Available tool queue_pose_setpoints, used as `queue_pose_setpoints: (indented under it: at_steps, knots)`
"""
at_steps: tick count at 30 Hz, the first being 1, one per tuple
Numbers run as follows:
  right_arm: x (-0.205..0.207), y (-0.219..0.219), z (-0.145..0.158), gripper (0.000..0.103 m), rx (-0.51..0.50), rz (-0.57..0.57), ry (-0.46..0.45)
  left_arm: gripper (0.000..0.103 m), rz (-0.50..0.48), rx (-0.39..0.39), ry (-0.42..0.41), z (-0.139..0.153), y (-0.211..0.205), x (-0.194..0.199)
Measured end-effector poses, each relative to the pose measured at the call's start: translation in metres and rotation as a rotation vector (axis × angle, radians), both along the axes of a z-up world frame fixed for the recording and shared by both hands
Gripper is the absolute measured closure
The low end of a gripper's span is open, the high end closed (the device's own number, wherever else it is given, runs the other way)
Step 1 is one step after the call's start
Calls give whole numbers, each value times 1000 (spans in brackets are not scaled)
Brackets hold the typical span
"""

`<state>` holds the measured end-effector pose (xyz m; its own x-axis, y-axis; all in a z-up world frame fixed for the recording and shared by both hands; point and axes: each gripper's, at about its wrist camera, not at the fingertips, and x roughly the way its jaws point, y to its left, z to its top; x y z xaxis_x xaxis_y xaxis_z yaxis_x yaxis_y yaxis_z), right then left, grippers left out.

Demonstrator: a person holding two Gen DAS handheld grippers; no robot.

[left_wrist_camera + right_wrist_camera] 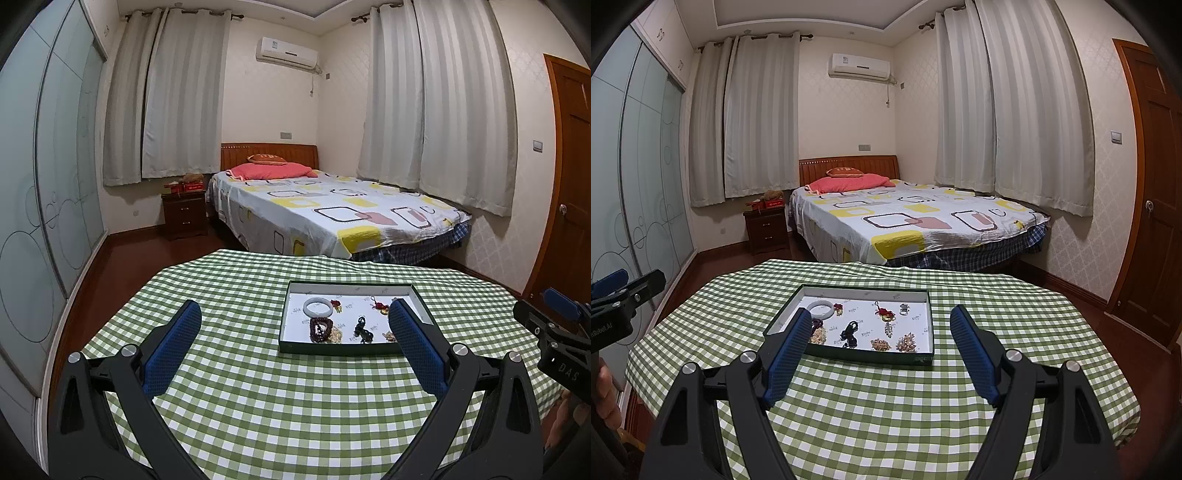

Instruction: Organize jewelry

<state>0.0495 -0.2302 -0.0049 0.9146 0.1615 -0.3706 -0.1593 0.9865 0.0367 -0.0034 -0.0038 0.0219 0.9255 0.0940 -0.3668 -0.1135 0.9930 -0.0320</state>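
A bench (258,406) covered in green-and-white check cloth is seen from both wrist views, with a shallow dark-rimmed tray (849,355) lying on it toward the far side. The jewelry is spread loose on the tray's white floor: a pale bangle (820,307) sits in the far left corner, a red knotted charm (884,313) and a small silver piece (904,309) are placed along the far side, a dark beaded string (849,332) lies near the middle, and two clusters of pale beads (881,345) are set by the near rim; a brown bead loop (320,328) is seen at the near left in the left view. What each small piece is cannot be told surely at this size. The left gripper (293,314) is held released above the bench, its blue pads wide apart, nothing between them, the tray seen past its right pad. The right gripper (881,319) is likewise held spread and empty, the tray's left end seen behind its left pad. A bed (332,214) is seen beyond the bench, with curtains (436,103) on the walls.
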Motion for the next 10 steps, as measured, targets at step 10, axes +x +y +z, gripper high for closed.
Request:
queue_pose_setpoints:
  at_steps: [10]
  knots:
    - [8,-5,-8,28,7,-12,20,4,-32,-3,57,-16,2,16]
